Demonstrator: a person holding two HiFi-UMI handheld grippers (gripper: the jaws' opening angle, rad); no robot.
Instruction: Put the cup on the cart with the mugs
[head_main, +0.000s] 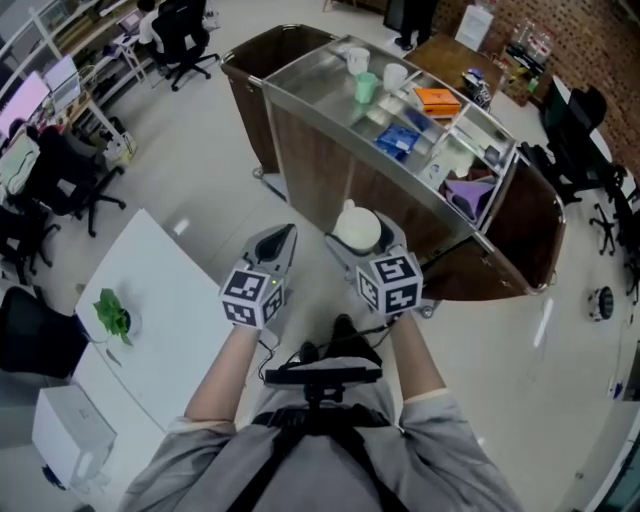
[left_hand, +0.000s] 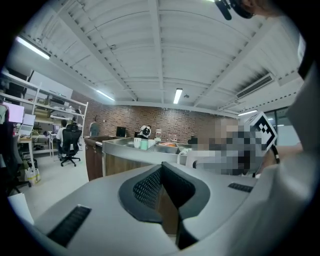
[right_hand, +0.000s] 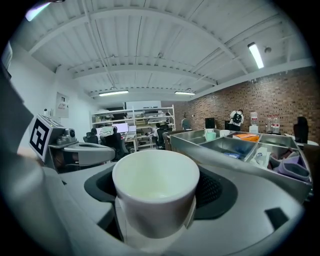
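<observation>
My right gripper (head_main: 362, 240) is shut on a white cup (head_main: 355, 225), held upright above the floor just short of the cart (head_main: 330, 115). In the right gripper view the empty cup (right_hand: 156, 192) fills the space between the jaws. The cart's steel top tray holds a white mug (head_main: 357, 60), a green cup (head_main: 366, 87) and another white mug (head_main: 395, 75) at its far end. The left gripper (head_main: 278, 243) hangs beside the right one, shut and empty; its pads (left_hand: 150, 187) meet in the left gripper view.
The tray also holds an orange book (head_main: 437, 98), a blue packet (head_main: 398, 140) and a purple item (head_main: 470, 192). A white table (head_main: 170, 310) with a green object (head_main: 110, 312) stands at my left. Office chairs (head_main: 70, 180) and desks line the far left.
</observation>
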